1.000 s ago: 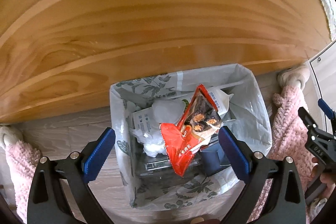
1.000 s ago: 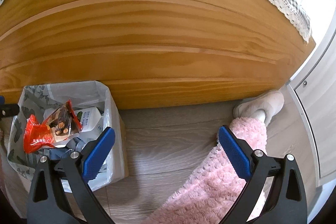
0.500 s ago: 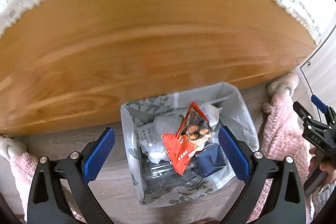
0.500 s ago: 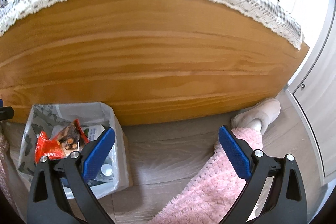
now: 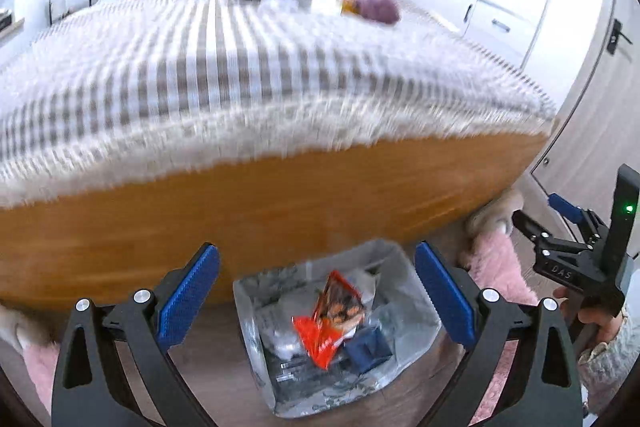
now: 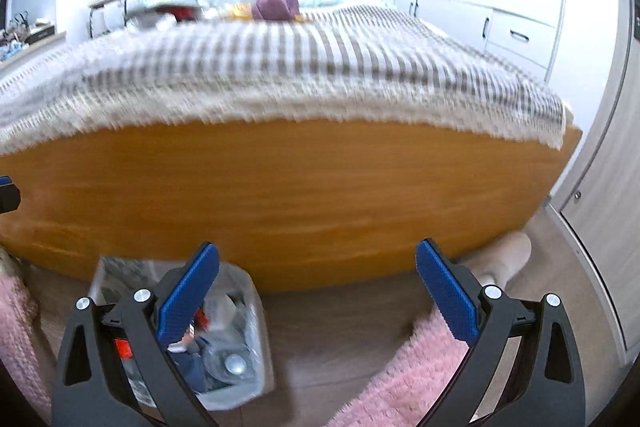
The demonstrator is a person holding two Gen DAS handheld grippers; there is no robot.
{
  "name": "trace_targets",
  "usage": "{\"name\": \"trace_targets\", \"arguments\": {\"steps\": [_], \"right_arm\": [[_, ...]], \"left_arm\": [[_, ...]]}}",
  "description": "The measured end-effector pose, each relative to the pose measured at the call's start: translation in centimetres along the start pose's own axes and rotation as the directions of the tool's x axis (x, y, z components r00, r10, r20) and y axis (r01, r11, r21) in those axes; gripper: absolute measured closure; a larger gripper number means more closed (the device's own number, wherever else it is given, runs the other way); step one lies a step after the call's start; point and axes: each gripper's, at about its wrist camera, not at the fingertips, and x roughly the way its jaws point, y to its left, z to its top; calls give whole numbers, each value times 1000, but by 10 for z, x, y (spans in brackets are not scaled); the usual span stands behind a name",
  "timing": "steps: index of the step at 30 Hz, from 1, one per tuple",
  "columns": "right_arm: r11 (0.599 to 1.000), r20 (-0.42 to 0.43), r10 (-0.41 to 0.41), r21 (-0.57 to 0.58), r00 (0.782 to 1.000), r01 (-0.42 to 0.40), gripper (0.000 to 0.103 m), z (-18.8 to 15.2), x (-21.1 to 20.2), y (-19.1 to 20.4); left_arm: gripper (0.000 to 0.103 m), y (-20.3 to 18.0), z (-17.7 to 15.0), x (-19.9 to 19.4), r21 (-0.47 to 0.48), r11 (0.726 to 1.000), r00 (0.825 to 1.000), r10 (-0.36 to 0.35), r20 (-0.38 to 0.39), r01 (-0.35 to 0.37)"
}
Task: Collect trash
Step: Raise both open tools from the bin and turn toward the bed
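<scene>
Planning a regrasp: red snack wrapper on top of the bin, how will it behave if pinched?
The red snack wrapper looks crumpled and empty, so probably floppy and very light. Its glossy film may slip between pads. It lies loose atop the trash bin, so likely lifts freely.

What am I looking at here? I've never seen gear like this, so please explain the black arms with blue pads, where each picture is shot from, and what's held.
There is no robot. A person holds a two-finger gripper in each hand, and a fisheye camera on each one looks forward along its fingers.

The left camera shows the left gripper, open, above a lined bin on the floor. Inside lies trash, with a red wrapper on top. At the right edge you see the other gripper from the side.

The right camera shows the right gripper, also open, with the same bin lower left and a pink fuzzy leg in a slipper.

Both views face a wooden bed with a striped cover; small items lie on it, too blurred to name. Nothing is held.
</scene>
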Motion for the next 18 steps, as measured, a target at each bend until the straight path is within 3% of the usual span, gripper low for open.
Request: {"name": "trace_targets", "arguments": {"steps": [10, 18], "right_arm": [[997, 140, 72, -43, 988, -66, 8, 47, -35, 29], [994, 202, 95, -65, 975, -83, 8, 66, -50, 38]], "left_arm": [[8, 6, 31, -51, 21, 1000, 981, -4, 195, 0], [8, 19, 41, -67, -10, 1000, 967, 10, 255, -8]]}}
